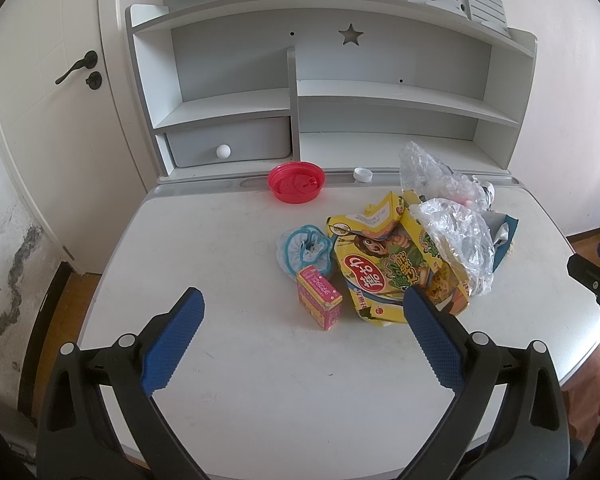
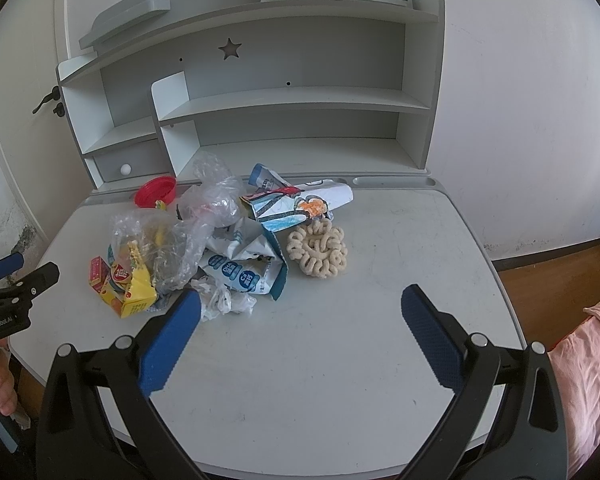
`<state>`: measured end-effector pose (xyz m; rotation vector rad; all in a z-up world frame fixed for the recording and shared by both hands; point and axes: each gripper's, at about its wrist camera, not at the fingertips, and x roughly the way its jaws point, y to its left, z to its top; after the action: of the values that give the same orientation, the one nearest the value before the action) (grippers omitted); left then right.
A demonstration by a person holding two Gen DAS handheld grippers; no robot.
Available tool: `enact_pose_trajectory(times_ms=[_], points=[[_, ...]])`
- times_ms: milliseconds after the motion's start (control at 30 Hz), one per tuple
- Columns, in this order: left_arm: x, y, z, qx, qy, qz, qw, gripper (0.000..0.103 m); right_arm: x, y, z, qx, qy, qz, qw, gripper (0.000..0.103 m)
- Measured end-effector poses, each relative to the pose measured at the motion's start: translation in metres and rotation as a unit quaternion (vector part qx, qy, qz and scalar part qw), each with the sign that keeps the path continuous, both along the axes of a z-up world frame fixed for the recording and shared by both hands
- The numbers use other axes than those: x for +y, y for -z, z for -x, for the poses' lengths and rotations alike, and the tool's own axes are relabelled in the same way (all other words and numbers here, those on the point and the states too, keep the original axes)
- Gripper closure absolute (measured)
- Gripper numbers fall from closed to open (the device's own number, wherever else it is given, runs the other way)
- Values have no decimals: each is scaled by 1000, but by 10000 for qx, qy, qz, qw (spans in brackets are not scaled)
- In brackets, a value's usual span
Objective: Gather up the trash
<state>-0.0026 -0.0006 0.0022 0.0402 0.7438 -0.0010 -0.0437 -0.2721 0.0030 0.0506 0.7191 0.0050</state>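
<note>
The left gripper (image 1: 303, 310) hangs above the near part of the pale grey desk top (image 1: 228, 240), its blue-padded jaws spread wide with nothing between them and touching nothing. The right gripper (image 2: 300, 306) is likewise fully released over its own side of the desk, jaws wide apart and empty; its left finger's tip overlaps a crumpled white plastic scrap (image 2: 224, 300) in the view, though contact cannot be judged.

The trash lies in a loose heap at the middle of the desk. A small pink cardboard box (image 1: 320, 300) stands just ahead of the left gripper, beside a flattened yellow snack carton (image 1: 384, 264). Behind the box sits a bunched light blue elastic cover (image 1: 304, 250). Crinkled clear plastic bags (image 1: 456, 236) rest on the carton. From the right wrist view, a torn blue and white foil wrapper (image 2: 244, 268) lies against a coiled beige cord mat (image 2: 318, 250), with a crumpled drawing paper (image 2: 300, 204) behind them. A red round plastic lid (image 1: 296, 182) and a small white bottle cap (image 1: 363, 175) lie near the shelf unit (image 1: 332, 92), apart from the heap.
</note>
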Motion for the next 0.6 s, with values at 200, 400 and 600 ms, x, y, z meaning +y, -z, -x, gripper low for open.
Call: enact_pose_trajectory(times_ms=[200,400,600], points=[[-1,0,0,9,7,-12,10000,6,0,0,0,-3,-6,3,10000,6],[-1,0,1,9,3,-3,10000,6,0,0,0,2,-1,7,10000,6],[-1,0,1,15,2,-3,10000,6,0,0,0,-2,-3,5,10000,6]])
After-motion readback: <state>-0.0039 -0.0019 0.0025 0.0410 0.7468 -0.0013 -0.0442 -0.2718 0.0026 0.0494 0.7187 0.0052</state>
